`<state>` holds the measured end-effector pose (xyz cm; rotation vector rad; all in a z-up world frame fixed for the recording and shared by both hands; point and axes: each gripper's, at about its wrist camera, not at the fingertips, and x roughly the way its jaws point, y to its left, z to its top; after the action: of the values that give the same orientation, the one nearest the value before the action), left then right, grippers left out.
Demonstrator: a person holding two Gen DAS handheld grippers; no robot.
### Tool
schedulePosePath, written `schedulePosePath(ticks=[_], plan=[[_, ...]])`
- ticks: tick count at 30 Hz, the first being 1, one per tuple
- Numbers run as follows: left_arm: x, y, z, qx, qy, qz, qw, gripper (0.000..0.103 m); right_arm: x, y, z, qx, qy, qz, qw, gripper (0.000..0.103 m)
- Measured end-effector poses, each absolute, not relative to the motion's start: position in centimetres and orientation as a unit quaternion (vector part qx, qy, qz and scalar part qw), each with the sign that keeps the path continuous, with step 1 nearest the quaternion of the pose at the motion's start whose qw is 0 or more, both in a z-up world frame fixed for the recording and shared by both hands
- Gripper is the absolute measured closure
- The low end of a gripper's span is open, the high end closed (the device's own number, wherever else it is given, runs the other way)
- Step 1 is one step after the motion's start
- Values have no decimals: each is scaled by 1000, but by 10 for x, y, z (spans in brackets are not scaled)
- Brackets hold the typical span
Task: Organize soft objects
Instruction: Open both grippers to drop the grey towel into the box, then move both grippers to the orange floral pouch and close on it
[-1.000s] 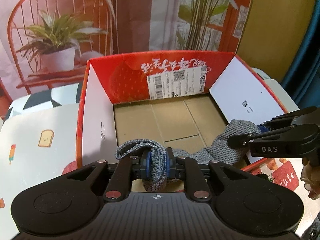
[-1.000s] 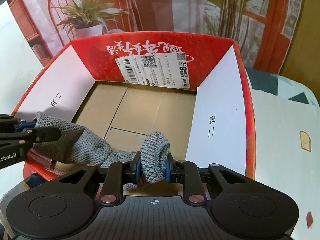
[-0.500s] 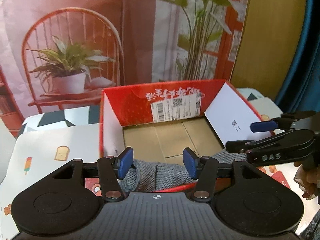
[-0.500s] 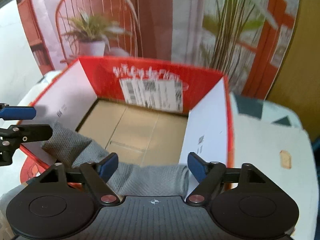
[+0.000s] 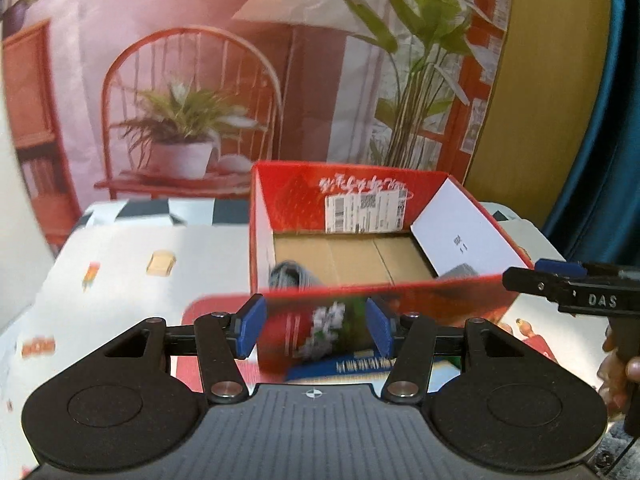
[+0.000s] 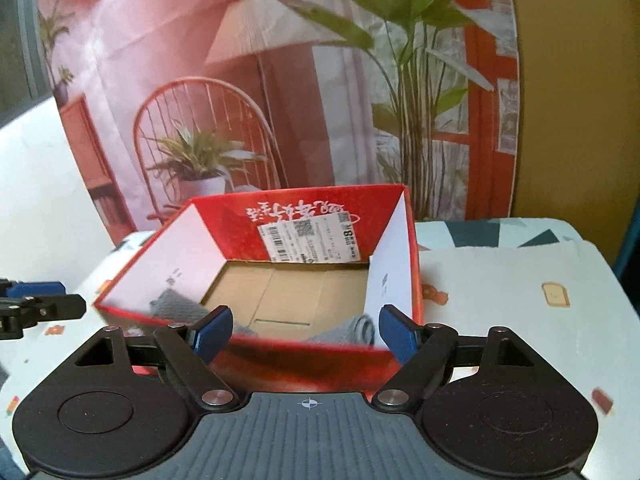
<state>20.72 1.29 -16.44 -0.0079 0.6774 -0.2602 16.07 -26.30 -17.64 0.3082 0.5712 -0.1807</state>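
A grey knitted cloth lies inside the red cardboard box, along its near wall; it also shows in the right wrist view, partly hidden by the box's front wall. My left gripper is open and empty, pulled back in front of the box. My right gripper is open and empty, also in front of the box. The right gripper's fingers show at the right edge of the left wrist view. The left gripper's fingers show at the left edge of the right wrist view.
The box stands on a table with a white patterned cloth. A printed backdrop with a chair and plants hangs behind the table. A teal curtain hangs at the right.
Both grippers opened and let go of the grey cloth, which dropped into the box. Both grippers have since drawn back and up, away from the box.
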Motion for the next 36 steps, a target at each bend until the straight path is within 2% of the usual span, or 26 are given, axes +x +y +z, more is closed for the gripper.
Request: schedulePosePath(ticks=[7, 15, 32, 36], plan=[[164, 27, -185, -16, 329, -140, 934, 45, 119, -232, -194, 140, 271, -64, 950, 26], [137, 42, -214, -64, 367, -131, 919, 46, 91, -199, -217, 124, 293, -40, 947, 29], [124, 45, -243, -87, 396, -116, 907, 47, 69, -180, -234, 124, 310, -24, 942, 30], [129, 44, -247, -88, 397, -116, 906, 47, 70, -179, -236, 124, 314, -18, 941, 35]])
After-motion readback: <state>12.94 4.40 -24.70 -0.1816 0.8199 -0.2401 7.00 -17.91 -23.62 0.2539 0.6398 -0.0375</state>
